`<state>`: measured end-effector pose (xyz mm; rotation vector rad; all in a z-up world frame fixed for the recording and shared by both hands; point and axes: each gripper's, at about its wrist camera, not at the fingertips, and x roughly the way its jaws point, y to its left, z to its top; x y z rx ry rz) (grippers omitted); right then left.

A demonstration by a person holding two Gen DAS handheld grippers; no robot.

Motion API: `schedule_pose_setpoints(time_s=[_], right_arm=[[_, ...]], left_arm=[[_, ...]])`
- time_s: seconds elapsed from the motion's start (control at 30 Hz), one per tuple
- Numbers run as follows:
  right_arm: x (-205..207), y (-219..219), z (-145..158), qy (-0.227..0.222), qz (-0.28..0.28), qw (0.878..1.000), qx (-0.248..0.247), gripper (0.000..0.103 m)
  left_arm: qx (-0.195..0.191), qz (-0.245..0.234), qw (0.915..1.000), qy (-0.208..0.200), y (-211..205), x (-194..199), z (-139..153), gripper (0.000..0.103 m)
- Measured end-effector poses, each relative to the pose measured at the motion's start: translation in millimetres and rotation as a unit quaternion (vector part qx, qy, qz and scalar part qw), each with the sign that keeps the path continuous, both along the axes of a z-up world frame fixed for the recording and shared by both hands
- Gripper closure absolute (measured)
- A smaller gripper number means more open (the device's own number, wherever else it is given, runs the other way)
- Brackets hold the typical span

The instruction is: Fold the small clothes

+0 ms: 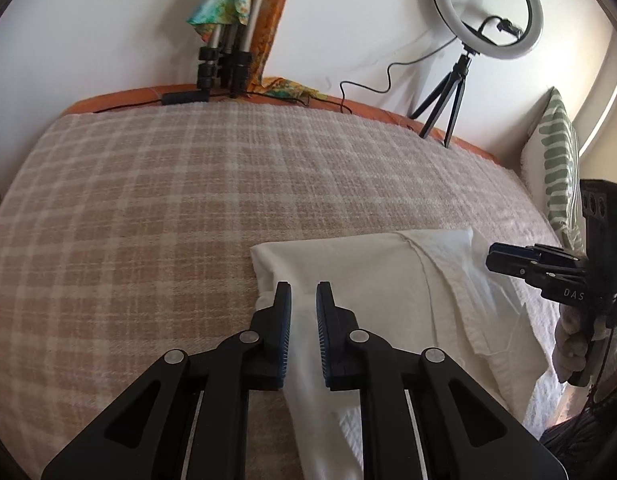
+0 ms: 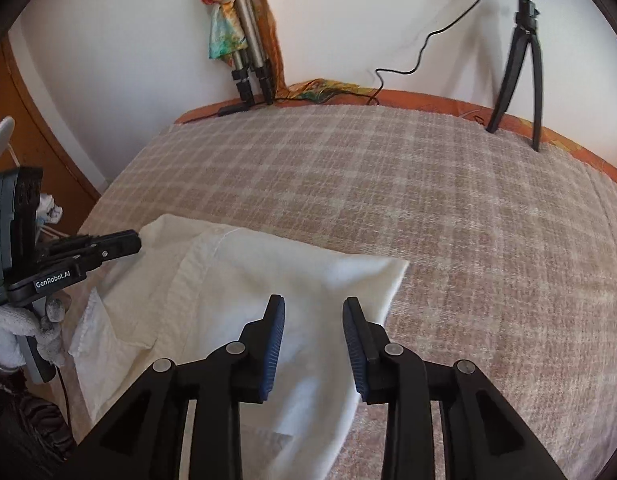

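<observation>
Releasing a fold: your left gripper (image 1: 303, 292) and right gripper (image 2: 313, 306) stand partly open, gripping nothing, the white garment (image 2: 268, 280) lying beneath both. Next, you should pick an edge to fold over.

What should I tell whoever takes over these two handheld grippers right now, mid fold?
Left gripper: jaws slightly apart, white cloth runs between them, not pinched.
Right gripper: jaws open over the white garment, holding nothing.
The garment lies partly folded on the checked blanket, near its front edge.
Done: at least one fold laid.
Left: finish folding and flatten it.
</observation>
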<state>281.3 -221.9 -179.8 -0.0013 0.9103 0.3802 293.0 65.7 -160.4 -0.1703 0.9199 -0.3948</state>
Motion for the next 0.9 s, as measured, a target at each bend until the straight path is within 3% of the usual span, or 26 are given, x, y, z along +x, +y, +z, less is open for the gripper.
schedule_pose_setpoints(time_s=[0.07, 0.1, 0.13, 0.27, 0.47, 0.63, 0.77, 0.9], right_arm=[[-8.3, -18.9, 6.5, 0.004, -0.015, 0.999, 0.032, 0.063], [-11.3, -27.5, 7.5, 0.007, -0.021, 0.999, 0.048, 0.058], [-14.5, -35.5, 7.9, 0.01, -0.029, 0.998, 0.062, 0.053], [-24.5, -57.7, 0.8, 0.035, -0.046, 0.994, 0.098, 0.051], [-27.5, -69.6, -20.1, 0.078, -0.051, 0.982, 0.165, 0.049], [-20.9, -70.7, -45.4, 0.119, -0.057, 0.965, 0.226, 0.052], [-17.2, -61.8, -49.2, 0.125, -0.044, 0.962, 0.238, 0.054], [-11.4, -55.8, -53.2, 0.135, -0.038, 0.957, 0.253, 0.061]], left_arm=[[-0.021, 0.018, 0.9996, 0.006, 14.8, -8.2, 3.9, 0.061], [-0.043, 0.026, 0.9987, 0.014, 23.2, -13.5, 4.4, 0.057], [-0.064, 0.03, 0.9972, 0.024, 30.3, -18.0, 3.7, 0.057], [-0.133, 0.06, 0.9868, 0.069, 46.9, -30.5, -7.6, 0.057], [-0.232, 0.091, 0.9579, 0.142, 58.0, -34.4, -37.0, 0.057], [-0.262, 0.093, 0.9462, 0.165, 52.6, -29.5, -50.7, 0.058], [-0.264, 0.075, 0.948, 0.161, 41.9, -23.5, -49.0, 0.061], [-0.264, 0.068, 0.9473, 0.168, 30.5, -19.0, -49.4, 0.071]])
